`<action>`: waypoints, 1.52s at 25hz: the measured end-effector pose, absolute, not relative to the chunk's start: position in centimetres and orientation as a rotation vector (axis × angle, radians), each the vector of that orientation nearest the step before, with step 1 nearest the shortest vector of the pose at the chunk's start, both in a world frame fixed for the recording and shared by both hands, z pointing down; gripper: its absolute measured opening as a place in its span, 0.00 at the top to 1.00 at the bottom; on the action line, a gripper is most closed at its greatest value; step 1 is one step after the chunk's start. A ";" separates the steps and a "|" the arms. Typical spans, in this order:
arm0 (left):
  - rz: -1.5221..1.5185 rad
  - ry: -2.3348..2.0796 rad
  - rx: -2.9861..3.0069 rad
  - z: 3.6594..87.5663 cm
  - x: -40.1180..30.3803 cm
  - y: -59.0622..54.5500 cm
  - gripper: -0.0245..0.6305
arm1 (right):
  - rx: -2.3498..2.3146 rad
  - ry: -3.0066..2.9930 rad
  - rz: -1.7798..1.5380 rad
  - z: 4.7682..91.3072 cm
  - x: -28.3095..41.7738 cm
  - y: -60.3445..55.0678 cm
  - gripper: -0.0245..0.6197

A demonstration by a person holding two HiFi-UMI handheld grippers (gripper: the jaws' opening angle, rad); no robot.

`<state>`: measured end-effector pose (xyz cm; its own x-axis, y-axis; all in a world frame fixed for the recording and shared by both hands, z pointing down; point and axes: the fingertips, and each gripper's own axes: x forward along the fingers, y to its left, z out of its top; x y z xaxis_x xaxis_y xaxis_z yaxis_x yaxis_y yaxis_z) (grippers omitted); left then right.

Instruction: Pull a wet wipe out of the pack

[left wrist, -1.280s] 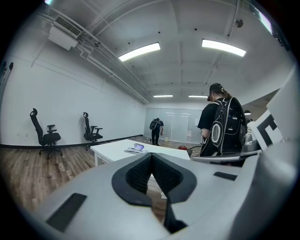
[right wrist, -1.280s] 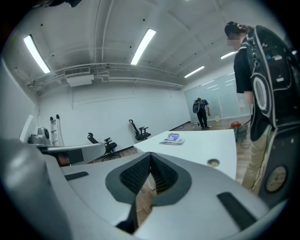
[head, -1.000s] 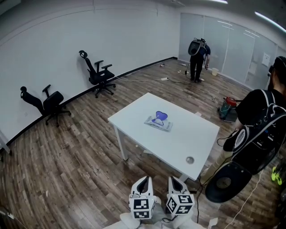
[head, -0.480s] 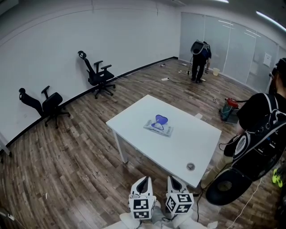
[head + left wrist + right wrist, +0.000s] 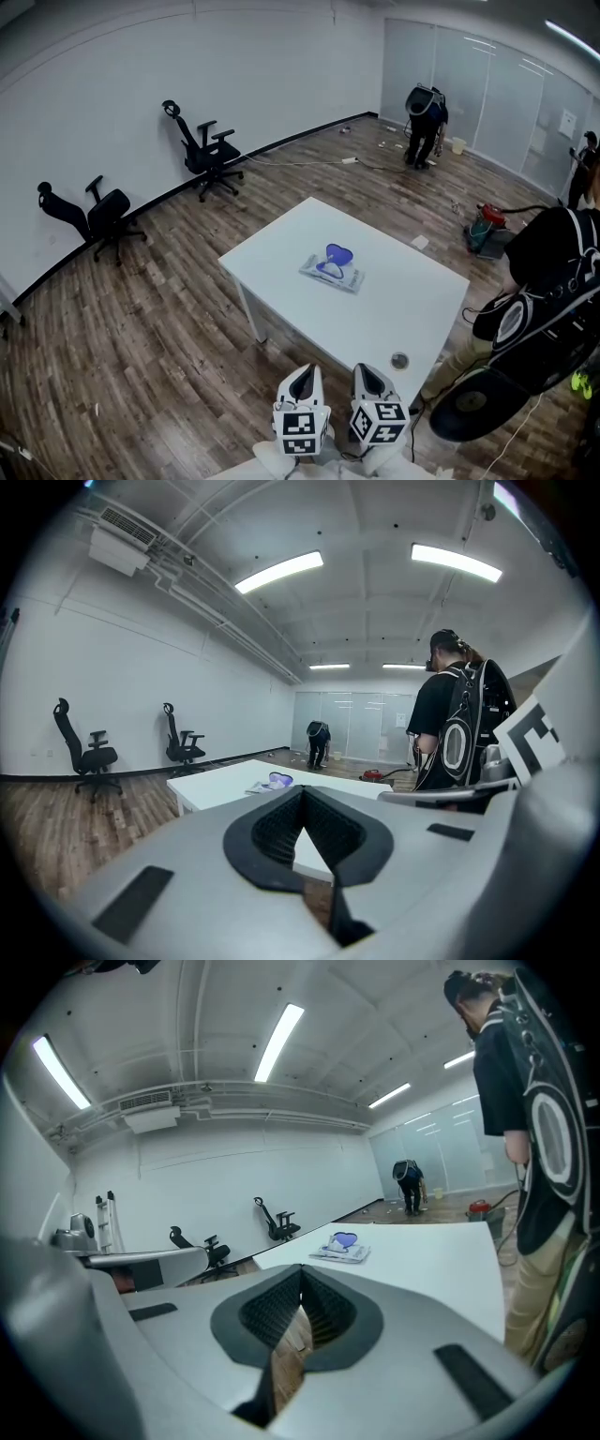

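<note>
Stands a little nearer the white worktop [image 5: 403,300] than a second ago, judging by its near corner, now lower in the head view; sees the person with the backpack [image 5: 553,272] shifted rightward too. Holds the left gripper [image 5: 302,379] and the right gripper [image 5: 372,376] side by side, low and near, short of the worktop's near edge. Keeps both sets of fingers [image 5: 267,829] closed tip to tip, with nothing between them. Finds the wet wipe pack [image 5: 330,270] lying flat around mid-worktop, well apart from both grippers, with a blue flap or lid [image 5: 337,253] raised on top; cannot tell whether any wipe pokes out.

Risks, by judgement: likely to drag the whole light pack across the worktop unless pinned by one gripper during the pull; bound to miss the wipe with fingers left closed on arrival; may tear a wipe, or draw several, by tugging sideways.

Around: a small round thing [image 5: 400,360] by the near right edge, off the line to the pack; the person with the backpack just beside the right edge, close enough to crowd a reach from there; office chairs [image 5: 208,155] along the far left wall; another person [image 5: 425,117] far off by the glass.
</note>
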<state>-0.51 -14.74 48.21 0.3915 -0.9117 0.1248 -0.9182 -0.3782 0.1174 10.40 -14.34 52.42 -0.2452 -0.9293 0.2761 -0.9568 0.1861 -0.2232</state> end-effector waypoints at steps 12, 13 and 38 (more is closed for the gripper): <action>0.067 -1.656 2.473 48.1 1.3 -19.3 0.96 | 1.881 -2.364 0.539 52.1 12.5 -18.9 0.95; 0.064 -1.656 2.471 48.1 1.5 -19.6 0.96 | 1.878 -2.365 0.540 52.1 12.6 -19.2 0.95; 0.095 -1.681 2.443 48.9 4.0 -29.1 0.96 | 1.812 -2.394 0.558 52.7 14.8 -29.0 0.95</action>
